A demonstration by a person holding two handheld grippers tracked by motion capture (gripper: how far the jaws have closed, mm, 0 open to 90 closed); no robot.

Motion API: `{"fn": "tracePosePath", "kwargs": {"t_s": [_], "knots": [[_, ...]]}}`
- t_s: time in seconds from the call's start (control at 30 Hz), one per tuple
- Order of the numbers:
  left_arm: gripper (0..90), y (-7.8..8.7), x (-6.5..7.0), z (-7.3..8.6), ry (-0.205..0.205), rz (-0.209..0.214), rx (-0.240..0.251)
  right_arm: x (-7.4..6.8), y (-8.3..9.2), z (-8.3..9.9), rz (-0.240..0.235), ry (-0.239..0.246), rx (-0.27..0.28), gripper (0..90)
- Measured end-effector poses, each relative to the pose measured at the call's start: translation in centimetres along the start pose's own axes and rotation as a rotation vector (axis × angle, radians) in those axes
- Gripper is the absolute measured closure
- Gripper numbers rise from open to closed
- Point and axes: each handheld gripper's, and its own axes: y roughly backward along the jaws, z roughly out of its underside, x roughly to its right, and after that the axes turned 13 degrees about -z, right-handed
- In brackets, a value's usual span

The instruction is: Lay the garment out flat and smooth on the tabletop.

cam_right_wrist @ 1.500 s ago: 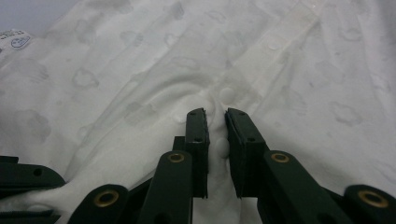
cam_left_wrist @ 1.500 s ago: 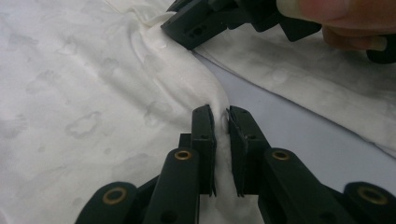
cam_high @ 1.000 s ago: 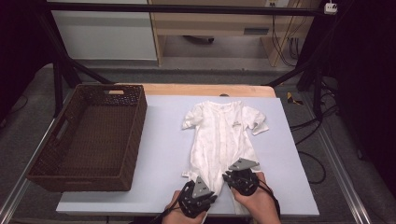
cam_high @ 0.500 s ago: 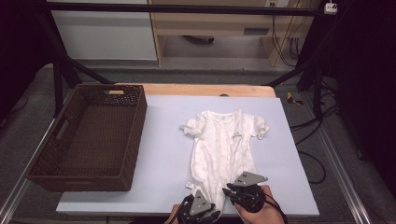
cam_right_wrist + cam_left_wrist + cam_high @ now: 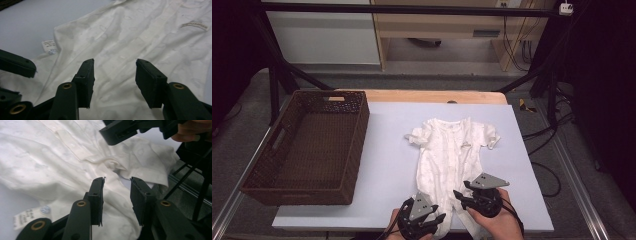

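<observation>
A white baby onesie (image 5: 449, 155) lies flat and stretched out on the pale blue table cover (image 5: 387, 165), neck far, legs at the near edge. My left gripper (image 5: 440, 218) hovers over the left leg end, and its jaws have just been opening. In the left gripper view it (image 5: 117, 181) stands open just above the onesie (image 5: 50, 157), pads off the cloth. My right gripper (image 5: 459, 195) is over the right leg. Its jaws (image 5: 115, 62) have also just been opening and stand apart over the onesie (image 5: 140, 37), gripping nothing.
A dark brown wicker basket (image 5: 357, 145) stands empty on the left of the table. A white care label (image 5: 48, 45) sticks out of the garment's side seam. Black frame bars and cables run beyond the table's right and far edges.
The onesie has been drawn toward the near edge and pulled longer and straighter. Both grippers drew back with it, then opened and let go of the leg ends, lifting slightly.
</observation>
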Motion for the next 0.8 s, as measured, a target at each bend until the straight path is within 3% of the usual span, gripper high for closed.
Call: {"fn": "tracePosePath", "kwargs": {"t_s": [0.13, 0.4, 0.7, 0.8], "knots": [[60.1, 0.0, -1.0, -0.7, -0.01, -0.04, 0.021, 0.8, 0.2, 0.0, 0.028, -0.015, 0.006, 40.2], [56.8, 0.3, -3.4, -1.8, 0.013, -0.097, 0.056, 1.9, 0.5, 0.3, 0.067, -0.045, -0.002, 28.6], [53.0, -0.2, -5.8, -1.8, 0.011, -0.15, 0.046, 2.6, 0.6, 0.5, 0.062, -0.043, -0.006, 16.7], [51.7, -0.4, -6.2, -1.7, 0.0, -0.158, 0.044, 3.0, 0.9, 0.7, 0.068, -0.057, -0.006, 17.8]]}}
